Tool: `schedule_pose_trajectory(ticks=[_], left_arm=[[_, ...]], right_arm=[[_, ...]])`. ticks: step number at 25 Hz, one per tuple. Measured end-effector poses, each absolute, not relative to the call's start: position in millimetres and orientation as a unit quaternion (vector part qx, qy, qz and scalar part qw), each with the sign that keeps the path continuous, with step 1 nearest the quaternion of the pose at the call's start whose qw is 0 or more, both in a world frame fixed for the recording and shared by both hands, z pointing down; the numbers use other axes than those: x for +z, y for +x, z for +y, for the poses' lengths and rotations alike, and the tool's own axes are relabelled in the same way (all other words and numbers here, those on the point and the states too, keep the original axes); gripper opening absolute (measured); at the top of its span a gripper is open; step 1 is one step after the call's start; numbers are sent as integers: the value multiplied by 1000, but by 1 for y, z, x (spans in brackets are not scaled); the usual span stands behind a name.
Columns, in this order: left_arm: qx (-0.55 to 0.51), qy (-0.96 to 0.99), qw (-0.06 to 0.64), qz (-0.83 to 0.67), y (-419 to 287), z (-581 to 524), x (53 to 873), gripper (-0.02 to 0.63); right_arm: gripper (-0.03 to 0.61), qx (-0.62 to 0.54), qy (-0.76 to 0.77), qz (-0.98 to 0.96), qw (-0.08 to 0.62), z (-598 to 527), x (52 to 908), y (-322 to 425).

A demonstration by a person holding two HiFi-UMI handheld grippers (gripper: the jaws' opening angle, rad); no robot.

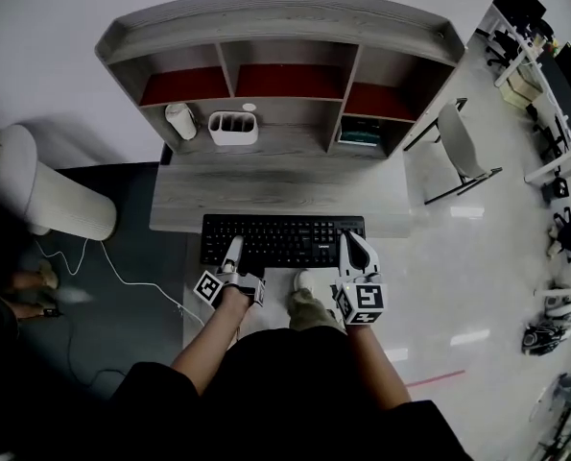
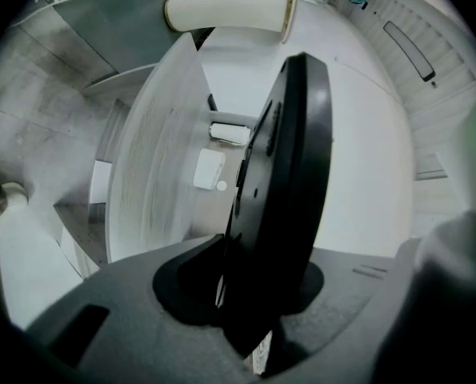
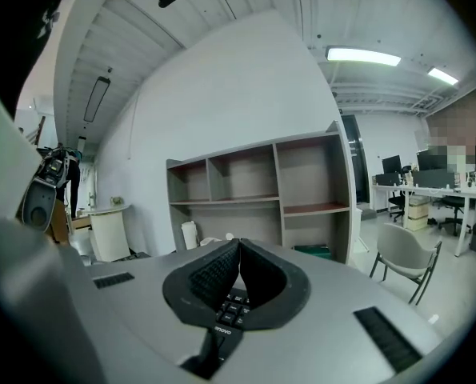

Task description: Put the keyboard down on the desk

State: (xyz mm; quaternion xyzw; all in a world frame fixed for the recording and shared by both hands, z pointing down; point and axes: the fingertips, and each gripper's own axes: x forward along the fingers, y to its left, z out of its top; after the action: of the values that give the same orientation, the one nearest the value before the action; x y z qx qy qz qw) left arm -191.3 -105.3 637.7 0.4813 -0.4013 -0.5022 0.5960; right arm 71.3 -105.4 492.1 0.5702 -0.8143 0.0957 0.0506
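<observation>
A black keyboard (image 1: pixel 283 241) is held level between both grippers. In the head view its far edge overlaps the front edge of the grey desk (image 1: pixel 266 195), and I cannot tell whether it touches. My left gripper (image 1: pixel 232 254) is shut on the near edge at the left, where the left gripper view shows the keyboard (image 2: pixel 290 158) edge-on between the jaws of the gripper (image 2: pixel 250 270). My right gripper (image 1: pixel 355 248) is shut on the near right corner. In the right gripper view a few keys of the keyboard (image 3: pixel 231 310) show under the closed pads of the gripper (image 3: pixel 239 250).
The desk carries a shelf unit (image 1: pixel 285 27) at its back, with a white holder (image 1: pixel 233 128) and a white cup (image 1: pixel 180 120) beneath it. A white bin (image 1: pixel 69 205) and a cable (image 1: pixel 122 277) lie left of the desk, a chair (image 1: pixel 463 147) to the right. The person's shoe (image 1: pixel 309 305) shows below the keyboard.
</observation>
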Motion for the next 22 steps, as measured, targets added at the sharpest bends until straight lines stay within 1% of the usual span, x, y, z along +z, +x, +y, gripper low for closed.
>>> schedule_pose_trajectory(ticks=[9, 17, 22], left_arm=[[-492, 482, 588, -425, -167, -175, 660, 98], [-490, 470, 586, -444, -155, -206, 683, 100], [-483, 469, 585, -451, -150, -223, 699, 100]], right_arm=[[12, 125, 563, -813, 76, -181, 519, 117], [12, 131, 533, -831, 95, -230, 542, 126], [13, 139, 534, -828, 99, -240, 554, 132]])
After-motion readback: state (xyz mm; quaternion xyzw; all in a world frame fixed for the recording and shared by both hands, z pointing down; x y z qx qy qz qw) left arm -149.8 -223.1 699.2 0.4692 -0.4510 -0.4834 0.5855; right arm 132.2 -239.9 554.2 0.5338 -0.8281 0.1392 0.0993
